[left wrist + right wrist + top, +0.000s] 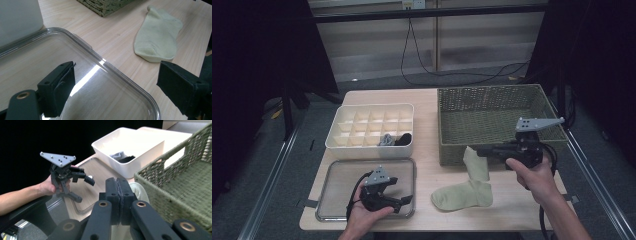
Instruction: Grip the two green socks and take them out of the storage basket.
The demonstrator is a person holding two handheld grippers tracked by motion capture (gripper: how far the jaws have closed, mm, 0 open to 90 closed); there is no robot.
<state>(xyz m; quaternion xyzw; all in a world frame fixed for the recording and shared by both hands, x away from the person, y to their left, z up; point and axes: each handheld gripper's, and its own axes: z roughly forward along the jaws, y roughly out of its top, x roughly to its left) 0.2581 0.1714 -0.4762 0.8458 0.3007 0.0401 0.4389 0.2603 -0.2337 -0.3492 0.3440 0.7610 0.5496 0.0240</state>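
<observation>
Two grippers: left gripper [404,199] jaws apart, right gripper [482,149] clamped on sock [474,167].

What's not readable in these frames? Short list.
- Right hand-held gripper: jaws pressed together; in the right gripper view they hide whether any pale green sock fabric is pinched.
- Grey and black items in the white divided organiser box: too small in the high view, and the box wall hides part of them in the right gripper view.
- Clear plastic lid: cut off at the left gripper view's bottom edge.

Dim, soft overhead light; glare on tray lid [100,65]
</observation>
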